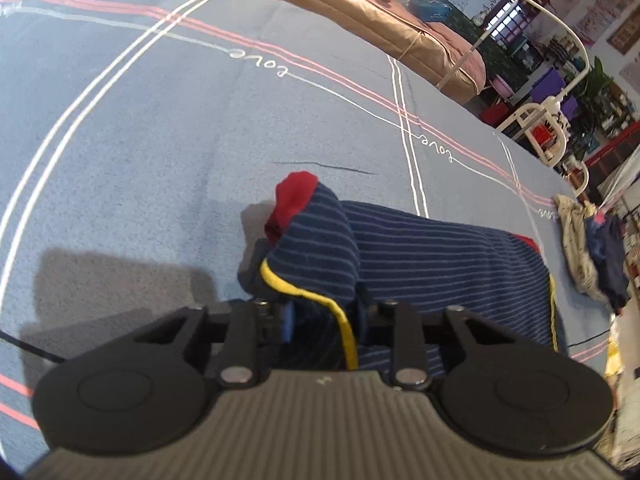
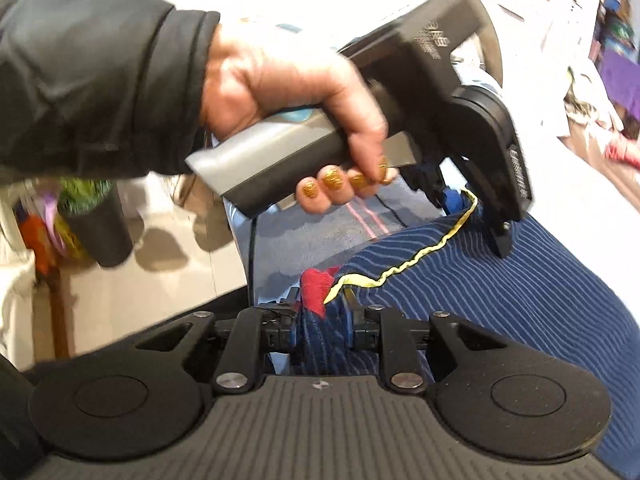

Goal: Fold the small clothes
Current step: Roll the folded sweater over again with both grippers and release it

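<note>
A small navy striped garment (image 1: pixel 432 248) with yellow hem trim and red cuffs lies on the blue bedspread (image 1: pixel 140 140). My left gripper (image 1: pixel 324 320) is shut on its yellow-trimmed edge, lifting a fold with a red cuff (image 1: pixel 292 200) on top. In the right wrist view the same garment (image 2: pixel 500 292) is held by my right gripper (image 2: pixel 324 320), shut on a bunched corner with red cuff (image 2: pixel 316 284). The left gripper (image 2: pixel 464 200), held by a hand, grips the yellow hem (image 2: pixel 404 264) just ahead.
A pile of other small clothes (image 1: pixel 592 252) lies at the bed's right edge. A brown cushion (image 1: pixel 360 12) lies at the far side. A white rack and shelves (image 1: pixel 540 128) stand beyond. Floor and a dark bin (image 2: pixel 96 224) lie left of the bed.
</note>
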`<state>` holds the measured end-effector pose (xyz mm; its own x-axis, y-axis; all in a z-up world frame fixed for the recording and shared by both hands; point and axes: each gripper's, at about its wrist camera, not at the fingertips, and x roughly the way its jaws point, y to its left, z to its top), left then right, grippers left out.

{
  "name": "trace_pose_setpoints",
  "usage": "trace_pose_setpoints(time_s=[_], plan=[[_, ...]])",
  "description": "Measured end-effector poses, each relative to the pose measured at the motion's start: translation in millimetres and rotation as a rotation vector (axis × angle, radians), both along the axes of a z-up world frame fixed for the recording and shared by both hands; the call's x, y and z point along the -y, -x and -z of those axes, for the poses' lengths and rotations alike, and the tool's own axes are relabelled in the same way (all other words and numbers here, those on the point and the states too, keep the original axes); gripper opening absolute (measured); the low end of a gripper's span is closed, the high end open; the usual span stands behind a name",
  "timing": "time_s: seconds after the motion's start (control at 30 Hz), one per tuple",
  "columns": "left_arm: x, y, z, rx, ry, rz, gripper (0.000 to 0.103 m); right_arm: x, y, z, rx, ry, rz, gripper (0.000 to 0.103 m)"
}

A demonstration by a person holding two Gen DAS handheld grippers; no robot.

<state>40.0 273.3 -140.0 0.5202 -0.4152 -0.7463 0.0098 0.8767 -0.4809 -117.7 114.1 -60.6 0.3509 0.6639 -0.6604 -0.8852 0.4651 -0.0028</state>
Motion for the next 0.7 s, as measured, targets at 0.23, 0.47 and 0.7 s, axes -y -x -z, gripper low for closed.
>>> trace_pose_setpoints(time_s=[0.23, 0.47, 0.7], plan=[[31, 0, -26, 0.045, -0.139, 0.015, 0.018, 40, -10, -19, -0.069, -0.132, 0.08, 0.035], [118, -16, -94, 0.178, -0.201, 0.144, 0.018, 129, -25, -52, -0.181, -0.342, 0.33, 0.035], [246, -42, -111, 0.226, -0.206, 0.288, 0.018, 252, -24, -37, -0.343, -0.596, 0.744, 0.034]])
